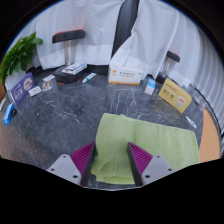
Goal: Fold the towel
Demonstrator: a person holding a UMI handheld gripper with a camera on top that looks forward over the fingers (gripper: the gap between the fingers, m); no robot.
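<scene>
A light green towel [140,140] lies on the dark marble table [60,120], folded over, with its near edge between my fingers. My gripper [110,162] is over that near edge. The pink pads [84,158] stand apart at either side of the cloth with a gap between them, so the gripper is open. The towel's near left corner reaches down between the fingers and rests on the table. The rest of the towel spreads ahead and to the right of the fingers.
A tissue box [126,74] stands at the far middle of the table. A yellow box [175,94] is at the far right. A potted plant [18,55] and small boxes [20,88] are at the far left. A black chair back [125,25] rises beyond the table.
</scene>
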